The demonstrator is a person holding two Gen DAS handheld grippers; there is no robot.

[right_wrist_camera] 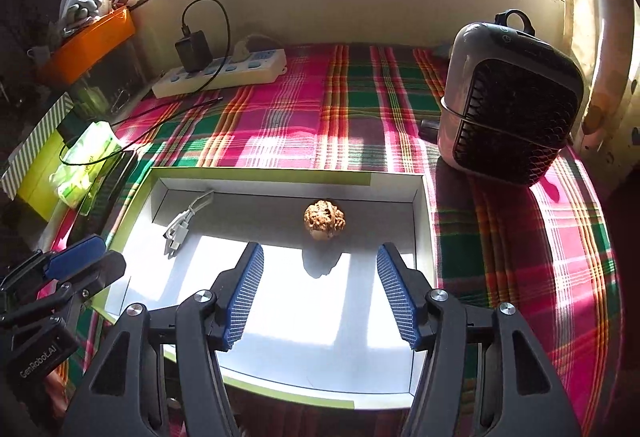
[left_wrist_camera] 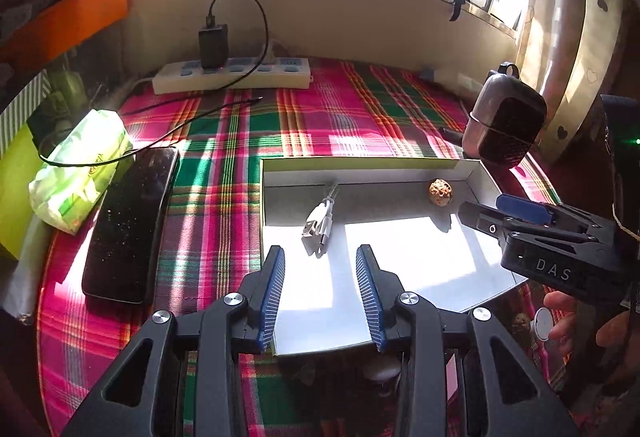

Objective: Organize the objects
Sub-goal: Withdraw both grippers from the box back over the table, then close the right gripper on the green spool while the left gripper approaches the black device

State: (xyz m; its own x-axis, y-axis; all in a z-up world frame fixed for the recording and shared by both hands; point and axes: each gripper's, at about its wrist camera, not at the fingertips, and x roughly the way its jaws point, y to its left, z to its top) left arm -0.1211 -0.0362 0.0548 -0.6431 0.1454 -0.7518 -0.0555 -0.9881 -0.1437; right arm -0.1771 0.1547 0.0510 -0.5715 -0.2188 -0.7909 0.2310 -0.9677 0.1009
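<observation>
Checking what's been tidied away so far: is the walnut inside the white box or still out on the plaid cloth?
Inside. The walnut rests on the floor of the white box, near its far wall, apart from the coiled white cable.

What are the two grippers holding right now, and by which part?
Nothing. The left gripper and right gripper both stand open and empty above the box; walnut and white cable lie loose inside.
</observation>
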